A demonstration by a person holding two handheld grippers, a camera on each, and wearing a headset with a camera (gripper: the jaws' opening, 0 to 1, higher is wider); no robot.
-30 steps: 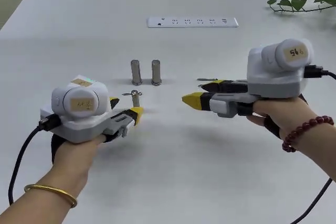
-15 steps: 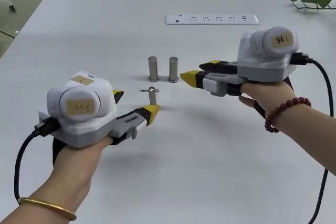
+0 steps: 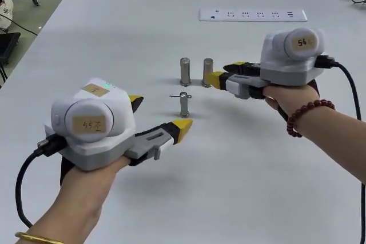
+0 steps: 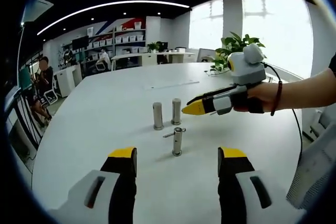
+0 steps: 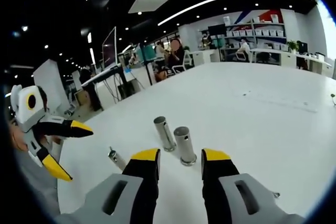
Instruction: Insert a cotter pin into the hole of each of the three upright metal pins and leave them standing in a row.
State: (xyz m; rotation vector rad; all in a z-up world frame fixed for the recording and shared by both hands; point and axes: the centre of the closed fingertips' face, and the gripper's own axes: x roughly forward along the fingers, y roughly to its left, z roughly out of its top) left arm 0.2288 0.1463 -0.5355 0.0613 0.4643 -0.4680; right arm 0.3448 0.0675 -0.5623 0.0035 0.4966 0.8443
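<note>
The right gripper [image 3: 223, 71] has moved in from well apart to the right of the rear right pin [image 3: 207, 72]; its yellow tip now sits just beside it.

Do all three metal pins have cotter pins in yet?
No, the near metal pin carries a cotter pin through its top; the left rear pin and right rear pin stand bare.

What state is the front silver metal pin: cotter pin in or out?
In: a thin cotter pin runs through the front silver metal pin.
</note>
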